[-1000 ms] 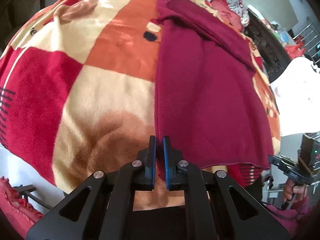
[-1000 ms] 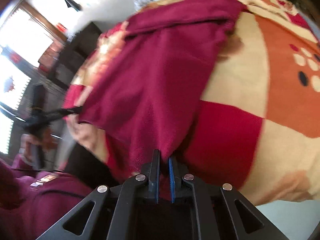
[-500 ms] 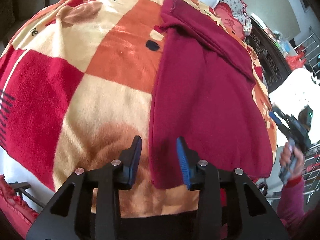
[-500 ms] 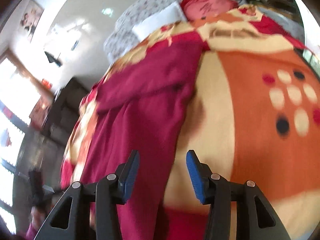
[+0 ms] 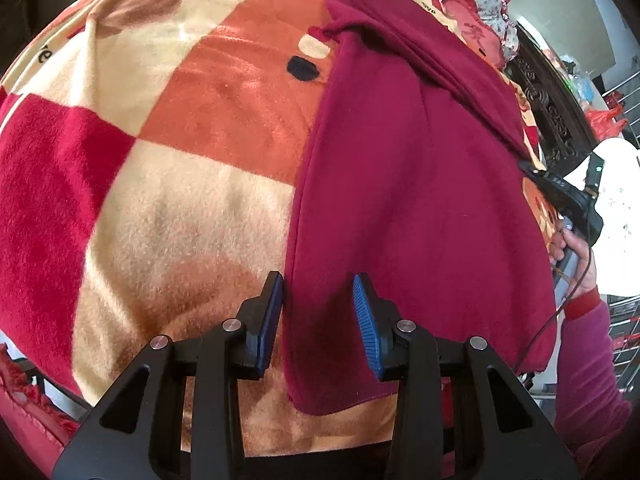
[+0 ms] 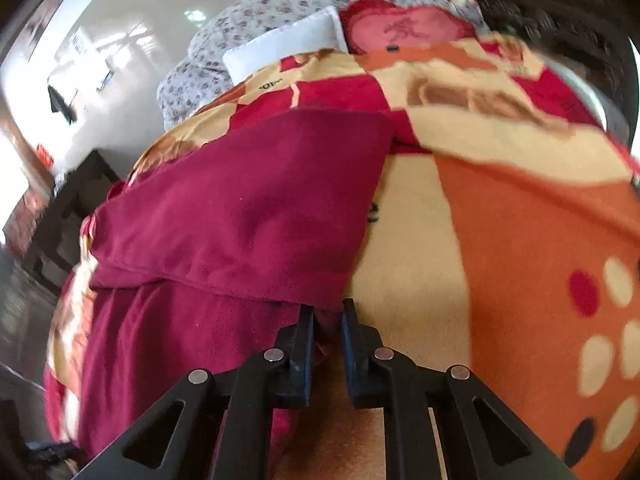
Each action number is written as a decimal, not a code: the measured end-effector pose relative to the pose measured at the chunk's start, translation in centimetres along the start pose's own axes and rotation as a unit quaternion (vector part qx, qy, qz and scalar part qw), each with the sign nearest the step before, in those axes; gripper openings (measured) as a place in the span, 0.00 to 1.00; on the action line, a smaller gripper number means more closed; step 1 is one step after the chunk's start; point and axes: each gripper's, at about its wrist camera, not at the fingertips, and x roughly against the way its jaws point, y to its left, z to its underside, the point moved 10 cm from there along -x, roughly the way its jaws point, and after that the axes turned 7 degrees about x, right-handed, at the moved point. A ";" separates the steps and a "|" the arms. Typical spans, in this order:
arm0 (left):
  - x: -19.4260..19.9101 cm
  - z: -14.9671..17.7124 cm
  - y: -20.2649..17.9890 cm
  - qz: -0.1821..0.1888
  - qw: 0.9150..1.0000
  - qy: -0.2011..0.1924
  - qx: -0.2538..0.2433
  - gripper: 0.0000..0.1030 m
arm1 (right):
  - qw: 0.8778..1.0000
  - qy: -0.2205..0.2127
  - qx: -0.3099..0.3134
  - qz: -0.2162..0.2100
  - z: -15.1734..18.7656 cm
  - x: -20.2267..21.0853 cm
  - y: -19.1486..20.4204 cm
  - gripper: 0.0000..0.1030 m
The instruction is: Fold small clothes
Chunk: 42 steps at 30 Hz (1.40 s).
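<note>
A dark red fleece garment (image 5: 416,184) lies flat on a checked orange, cream and red blanket (image 5: 168,152), its far part folded over. My left gripper (image 5: 318,312) is open, its jaws either side of the garment's near left edge, holding nothing. In the right wrist view the garment (image 6: 248,216) shows its folded-over upper layer. My right gripper (image 6: 327,322) has narrowed its jaws around the edge of that fold, and dark red cloth sits between the pads. The right gripper also shows at the right edge of the left wrist view (image 5: 568,200), held by a hand.
A white pillow (image 6: 288,44) and a red cushion (image 6: 400,28) lie at the bed's far end, with floral bedding (image 6: 248,20). Dark carved furniture (image 5: 552,120) stands beside the bed. A white cloth (image 5: 616,208) hangs at the right.
Both grippers let go of the garment's near hem and opened. The right gripper then moved up the garment to the folded part and closed its jaws there. The left gripper stayed open near the hem.
</note>
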 end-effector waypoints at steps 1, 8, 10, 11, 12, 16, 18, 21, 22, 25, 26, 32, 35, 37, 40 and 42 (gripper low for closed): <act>0.0 -0.2 0.0 -0.001 1.000 0.000 0.000 0.35 | 1.000 -0.007 0.001 0.004 -0.5 0.4 -0.5 0.10; 0.0 -0.3 -0.3 -0.007 1.000 -0.001 -0.004 0.35 | 0.999 0.019 0.001 0.048 -1.1 -1.4 -2.4 0.10; 0.1 -0.2 -0.4 -0.010 1.000 -0.005 -0.013 0.35 | 0.999 0.014 -0.014 0.030 -0.9 -0.8 -2.5 0.10; 0.3 -0.1 -0.4 -0.014 1.000 -0.008 -0.018 0.35 | 0.999 0.016 -0.022 0.018 -0.7 -0.3 -2.4 0.12; 0.4 -0.1 -0.2 -0.019 0.999 -0.011 -0.023 0.35 | 0.999 0.021 -0.030 0.013 -0.4 0.6 -2.4 0.17; 0.5 0.3 0.4 -0.014 1.000 -0.003 -0.024 0.35 | 0.998 0.029 -0.026 -0.048 2.5 5.2 -0.2 0.30; 0.5 0.6 0.9 -0.010 1.000 0.001 -0.020 0.35 | 0.995 0.040 -0.017 -0.088 4.7 7.6 1.6 0.44; 0.5 1.3 0.9 -0.001 1.000 0.011 -0.022 0.37 | 0.990 0.058 -0.002 -0.127 8.7 10.5 3.8 0.46; 0.5 1.6 0.9 0.000 1.000 0.013 -0.025 0.39 | 0.988 0.067 -0.003 -0.139 10.1 11.3 4.4 0.46; 0.7 2.2 0.4 0.000 0.999 0.011 -0.038 0.45 | 0.984 0.090 -0.011 -0.152 13.6 12.5 5.3 0.46; 0.7 2.3 0.4 -0.005 0.999 0.010 -0.042 0.46 | 0.984 0.100 -0.008 -0.150 14.6 12.7 5.5 0.46; 0.5 2.8 0.3 -0.032 0.998 0.003 -0.056 0.46 | 0.977 0.140 -0.007 -0.163 18.7 12.7 7.2 0.46; 0.3 3.1 0.3 -0.041 0.997 0.000 -0.064 0.46 | 0.979 0.138 0.011 -0.151 19.8 12.6 8.1 0.48; 0.1 3.3 0.2 -0.047 0.996 -0.002 -0.071 0.46 | 0.979 0.135 0.014 -0.149 19.6 12.5 8.4 0.52; 0.0 3.5 0.1 -0.054 0.995 -0.006 -0.078 0.46 | 0.978 0.135 0.007 -0.157 19.5 12.6 8.8 0.53; 0.0 3.4 0.2 -0.054 0.996 -0.007 -0.077 0.46 | 0.978 0.137 0.009 -0.159 19.5 12.6 9.1 0.53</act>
